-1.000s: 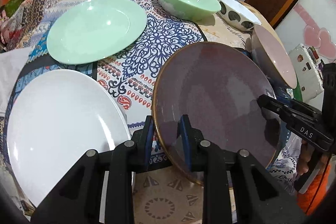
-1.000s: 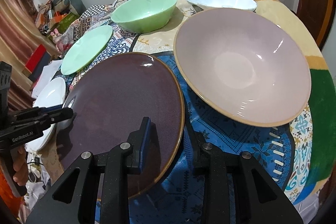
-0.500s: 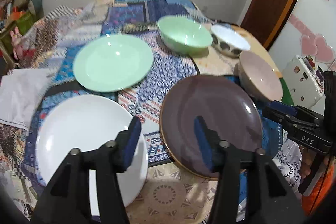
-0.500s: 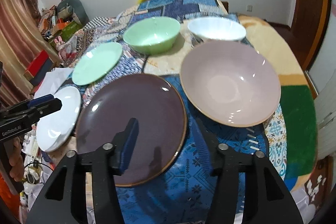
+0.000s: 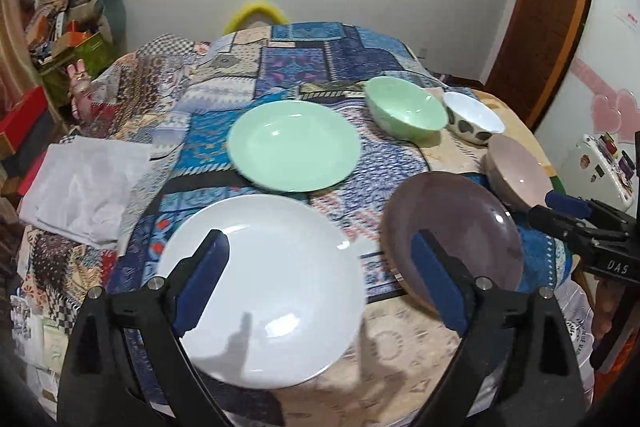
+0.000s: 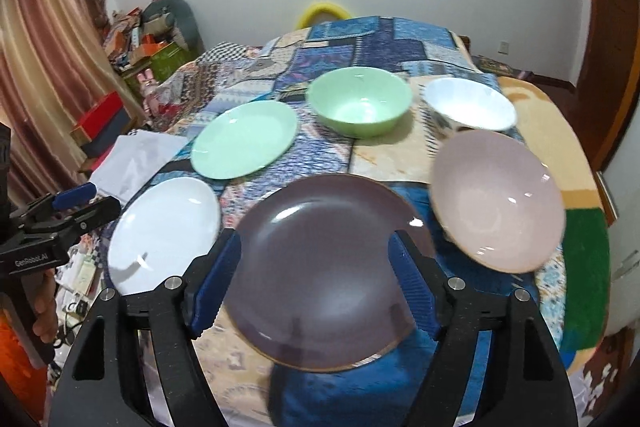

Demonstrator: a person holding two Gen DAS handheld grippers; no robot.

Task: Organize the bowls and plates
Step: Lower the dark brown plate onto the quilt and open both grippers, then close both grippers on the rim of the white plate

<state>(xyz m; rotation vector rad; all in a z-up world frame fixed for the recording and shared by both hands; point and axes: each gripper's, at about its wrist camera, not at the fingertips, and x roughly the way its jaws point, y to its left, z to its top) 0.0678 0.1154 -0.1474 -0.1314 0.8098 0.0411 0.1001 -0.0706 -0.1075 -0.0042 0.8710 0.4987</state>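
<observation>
Patchwork cloth (image 5: 320, 39) is spread over the table, and all six dishes are laid on it singly, none stacked, so the sorting is judged barely begun. Nearest the edge are set the white plate (image 5: 264, 291) and the purple plate (image 6: 324, 291), with the pink bowl (image 6: 496, 199) just beside the purple one; each is flat or upright and free of any grip. Farther back are placed the green plate (image 5: 294, 145), the green bowl (image 6: 360, 101) and the spotted white bowl (image 6: 470, 107), plates kept to one side and bowls to the other. Above the white plate the left gripper (image 5: 316, 283) is held, its jaws opening with nothing between them. Over the purple plate the right gripper (image 6: 316, 283) is poised, jaws likewise opening and empty, probably for a fresh reach.
</observation>
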